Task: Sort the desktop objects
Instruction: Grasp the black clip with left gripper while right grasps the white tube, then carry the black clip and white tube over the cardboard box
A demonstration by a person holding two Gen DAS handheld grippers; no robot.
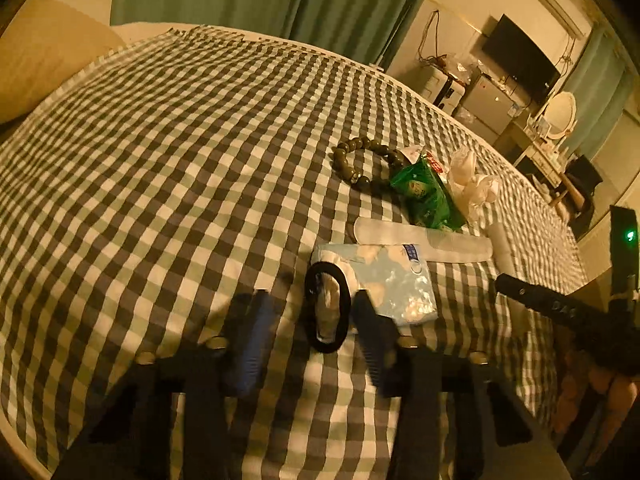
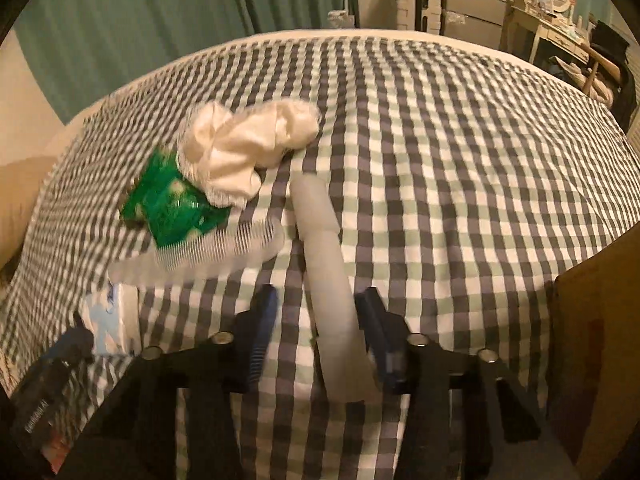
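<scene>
Black hair tie, lower centre, lies between your left gripper fingers, partly open | frosted tube, centre, touches one finger of your half-open right gripper.

Bead bracelet partly behind green packet, white tube's near end behind right gripper

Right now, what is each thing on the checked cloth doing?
Black elastic hair band: lying flat, partly on the pale blue tissue pack, between the left gripper fingers.
White plastic tube: lying down, between the right gripper fingers.
White plastic comb: flat.
Green packet: lying down.
</scene>
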